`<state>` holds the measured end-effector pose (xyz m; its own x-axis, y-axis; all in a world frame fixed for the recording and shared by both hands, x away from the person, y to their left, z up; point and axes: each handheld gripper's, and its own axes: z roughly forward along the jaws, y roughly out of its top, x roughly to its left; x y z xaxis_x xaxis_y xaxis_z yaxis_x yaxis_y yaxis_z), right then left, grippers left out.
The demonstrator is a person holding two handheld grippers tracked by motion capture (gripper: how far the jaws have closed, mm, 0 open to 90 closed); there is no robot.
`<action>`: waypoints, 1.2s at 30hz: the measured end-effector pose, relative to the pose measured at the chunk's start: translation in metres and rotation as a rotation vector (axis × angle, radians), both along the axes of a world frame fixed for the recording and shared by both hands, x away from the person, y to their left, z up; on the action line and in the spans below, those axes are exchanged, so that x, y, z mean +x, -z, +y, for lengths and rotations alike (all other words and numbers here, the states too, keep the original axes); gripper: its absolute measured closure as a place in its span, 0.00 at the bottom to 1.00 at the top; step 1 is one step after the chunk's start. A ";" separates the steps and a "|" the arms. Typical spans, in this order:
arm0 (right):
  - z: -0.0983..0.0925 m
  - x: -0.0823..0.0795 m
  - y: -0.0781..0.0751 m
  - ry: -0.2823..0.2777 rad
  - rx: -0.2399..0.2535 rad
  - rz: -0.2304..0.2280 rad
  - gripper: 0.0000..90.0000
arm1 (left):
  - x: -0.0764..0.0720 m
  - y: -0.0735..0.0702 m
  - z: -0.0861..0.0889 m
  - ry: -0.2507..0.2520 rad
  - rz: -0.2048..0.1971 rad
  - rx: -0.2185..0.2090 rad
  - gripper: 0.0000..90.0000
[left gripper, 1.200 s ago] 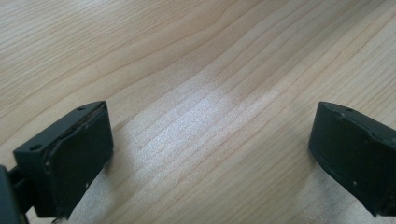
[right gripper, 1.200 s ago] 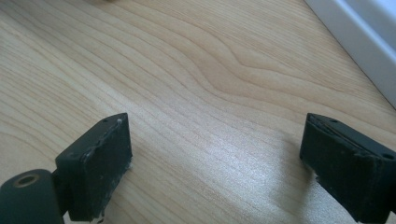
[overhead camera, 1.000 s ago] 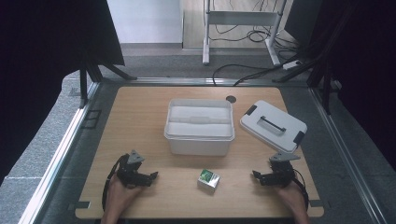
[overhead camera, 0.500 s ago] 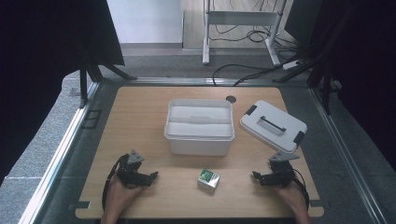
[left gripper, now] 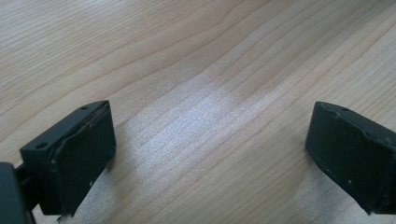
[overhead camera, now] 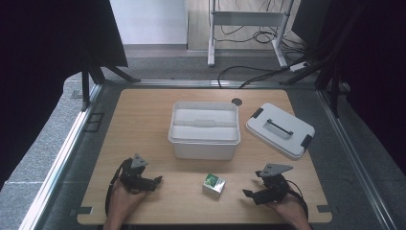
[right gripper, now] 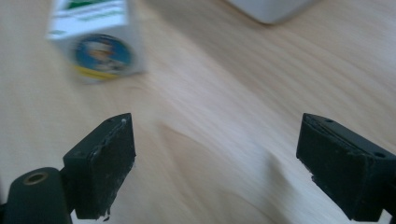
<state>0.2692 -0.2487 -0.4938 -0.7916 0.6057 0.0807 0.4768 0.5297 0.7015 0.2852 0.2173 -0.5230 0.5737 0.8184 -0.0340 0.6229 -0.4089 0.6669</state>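
On near edge of table [overhead camera: 143,115], centre-right, sits a small green-and-white carton [overhead camera: 213,184], lying free on the wood, nothing touching it. Probable job: carton goes into bin, lid goes on. Status: nothing of that is done yet.

Positions:
- Open white bin [overhead camera: 204,128]: mid-table, beyond carton. No lid on it.
- Lid [overhead camera: 280,130]: flat on table, right of bin, handle up, apart from bin.
- Right gripper [overhead camera: 253,193]: near-right, aimed left toward carton, close to it but not at it. Right gripper view: carton [right gripper: 95,39] sits far-left of jaw line, outside the gap; a corner of the bin [right gripper: 268,8] shows at far edge.
- Left gripper [overhead camera: 154,181]: near-left, aimed right, low over bare wood, well apart from carton.

Jaw state:
- Right: spread wide, gap empty. Jaws have just been closing a little, with nothing btwn them.
- Left: spread wide, bare table btwn pads, nothing gripped.

Progress: approach phase only, by my reading. Done: lid is off, bin is accessible. Left to do:
1. Line right jaws up on carton, which is now off-axis to their left.
2. Clamp and lift.
3. Carry over bin wall, release inside.
4. Fit lid, if req'd; prob. needs its handle gripped.
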 end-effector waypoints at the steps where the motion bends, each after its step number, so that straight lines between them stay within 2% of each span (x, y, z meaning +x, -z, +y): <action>1: 0.005 -0.001 -0.001 -0.016 0.001 0.003 0.12 | 0.000 0.000 0.000 0.000 0.000 0.000 0.02; 3: 0.014 -0.003 -0.001 -0.049 -0.001 0.002 0.12 | 0.000 0.000 0.000 0.000 0.000 0.000 0.02; 4: 0.024 -0.004 -0.002 -0.085 -0.009 0.000 0.12 | 0.000 0.000 0.000 0.000 0.000 0.000 0.02; 5: 0.024 -0.004 -0.002 -0.085 -0.009 0.000 0.12 | 0.000 0.000 0.000 0.000 0.000 0.000 0.02; 7: 0.036 -0.005 -0.002 -0.131 -0.015 -0.001 0.12 | 0.000 0.000 0.000 0.000 0.000 0.000 0.02; 9: 0.040 -0.005 -0.002 -0.140 -0.016 0.003 0.12 | 0.000 0.000 0.000 0.000 0.000 0.000 0.02; 13: 0.059 -0.005 -0.002 -0.200 -0.013 0.006 0.14 | 0.000 0.000 0.000 0.000 0.000 0.000 0.02; 17: 0.070 -0.003 -0.003 -0.224 -0.011 0.006 0.15 | 0.000 0.000 0.000 0.000 0.000 0.000 0.02; 23: 0.091 0.008 -0.004 -0.259 -0.006 0.000 0.27 | 0.000 0.000 0.000 0.000 0.000 0.000 0.02; 27: 0.102 0.013 -0.005 -0.294 -0.016 0.000 0.47 | 0.000 0.000 0.000 0.000 0.000 0.000 0.02; 28: 0.107 0.012 -0.006 -0.301 -0.030 -0.008 0.49 | 0.000 0.000 0.000 0.000 0.000 0.000 0.02; 31: 0.111 0.009 -0.008 -0.314 -0.046 -0.018 0.49 | 0.000 0.000 0.000 0.000 0.000 -0.001 0.02; 32: 0.116 0.003 -0.008 -0.337 -0.050 -0.021 0.49 | 0.000 0.000 0.000 -0.001 0.000 -0.001 0.02; 36: 0.125 -0.008 -0.008 -0.370 -0.049 -0.024 0.49 | 0.000 0.000 0.000 0.000 0.000 0.000 0.02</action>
<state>0.2614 -0.1237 -0.4859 -0.9589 0.2812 0.0375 0.2308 0.6966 0.6793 0.2852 0.2173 -0.5230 0.5734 0.8186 -0.0342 0.6231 -0.4086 0.6669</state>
